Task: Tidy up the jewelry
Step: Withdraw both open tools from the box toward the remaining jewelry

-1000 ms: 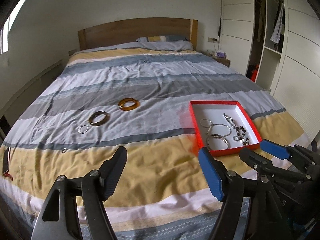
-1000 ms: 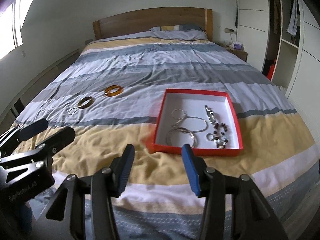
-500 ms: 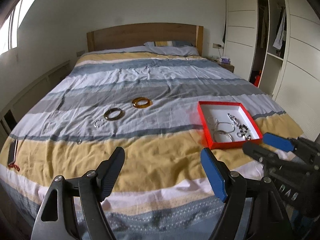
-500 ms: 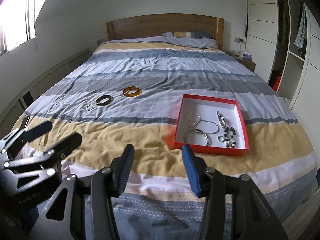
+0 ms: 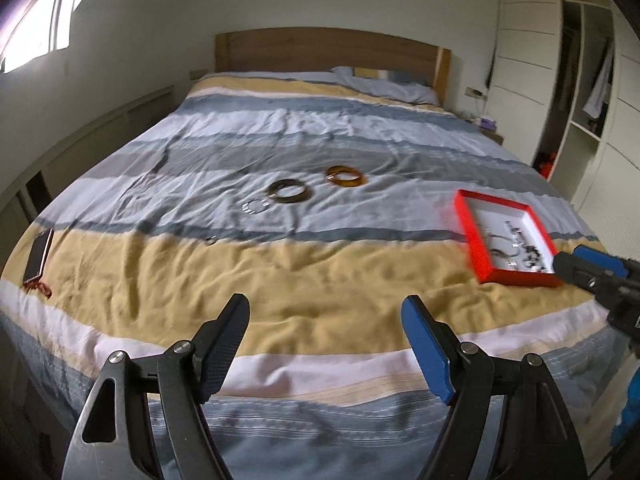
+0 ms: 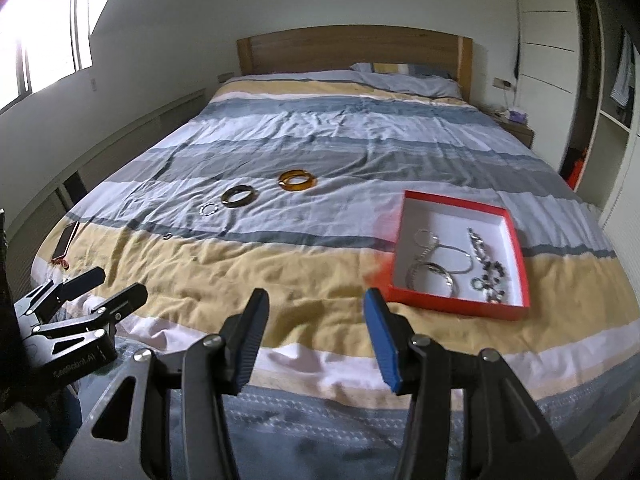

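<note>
Striped bedspread (image 6: 320, 148) now fills more of my view; I've backed off, both grippers (image 5: 324, 344) (image 6: 316, 332) open and empty, bangles (image 6: 298, 180) still outside the red box (image 6: 456, 302).

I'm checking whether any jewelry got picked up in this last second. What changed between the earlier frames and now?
Both grippers drew back from the bed and turned leftward; the left gripper and right gripper remain open and empty. Nothing was picked up or released. The amber bangle, dark bangle, bead bracelet and red box lie where they were.
</note>
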Motion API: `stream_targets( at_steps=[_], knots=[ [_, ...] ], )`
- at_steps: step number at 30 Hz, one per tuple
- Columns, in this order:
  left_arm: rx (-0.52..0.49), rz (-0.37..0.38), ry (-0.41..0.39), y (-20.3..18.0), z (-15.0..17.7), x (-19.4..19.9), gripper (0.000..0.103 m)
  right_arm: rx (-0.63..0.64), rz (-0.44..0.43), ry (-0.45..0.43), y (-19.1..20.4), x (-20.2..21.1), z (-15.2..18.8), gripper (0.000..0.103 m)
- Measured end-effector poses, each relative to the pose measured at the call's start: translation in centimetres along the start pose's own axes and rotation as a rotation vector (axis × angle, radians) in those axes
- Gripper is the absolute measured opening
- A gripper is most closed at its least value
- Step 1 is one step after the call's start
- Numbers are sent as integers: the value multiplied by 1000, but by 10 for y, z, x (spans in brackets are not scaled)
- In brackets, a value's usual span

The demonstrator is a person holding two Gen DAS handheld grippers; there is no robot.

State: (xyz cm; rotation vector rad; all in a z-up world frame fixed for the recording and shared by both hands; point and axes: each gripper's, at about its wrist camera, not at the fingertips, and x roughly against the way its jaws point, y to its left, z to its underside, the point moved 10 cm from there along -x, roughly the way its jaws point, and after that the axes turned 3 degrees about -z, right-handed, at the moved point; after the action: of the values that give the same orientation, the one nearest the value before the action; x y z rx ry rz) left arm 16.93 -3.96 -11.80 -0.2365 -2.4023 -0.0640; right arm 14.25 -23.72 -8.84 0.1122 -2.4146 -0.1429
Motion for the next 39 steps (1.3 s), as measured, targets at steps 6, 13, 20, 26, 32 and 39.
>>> stream_targets(
  at_steps=[6,13,20,26,32,39],
  knots=[
    [14,-53,18,36,3,-22,77,40,-45,15,19,-28,-10,48],
    [46,-55,32,72,-8,-50,76,75,-112,53,38,-73,-21,47],
    [40,-50,62,105,-24,-89,76,85,-169,93,48,-127,-37,47],
    [55,-73,84,132,-34,-124,75,96,-208,122,59,-178,-49,47],
    [78,-85,103,145,-38,-159,74,70,-225,149,59,-220,-50,47],
    [87,-91,129,152,-33,-193,70,54,-227,182,51,-254,-42,47]
  ],
)
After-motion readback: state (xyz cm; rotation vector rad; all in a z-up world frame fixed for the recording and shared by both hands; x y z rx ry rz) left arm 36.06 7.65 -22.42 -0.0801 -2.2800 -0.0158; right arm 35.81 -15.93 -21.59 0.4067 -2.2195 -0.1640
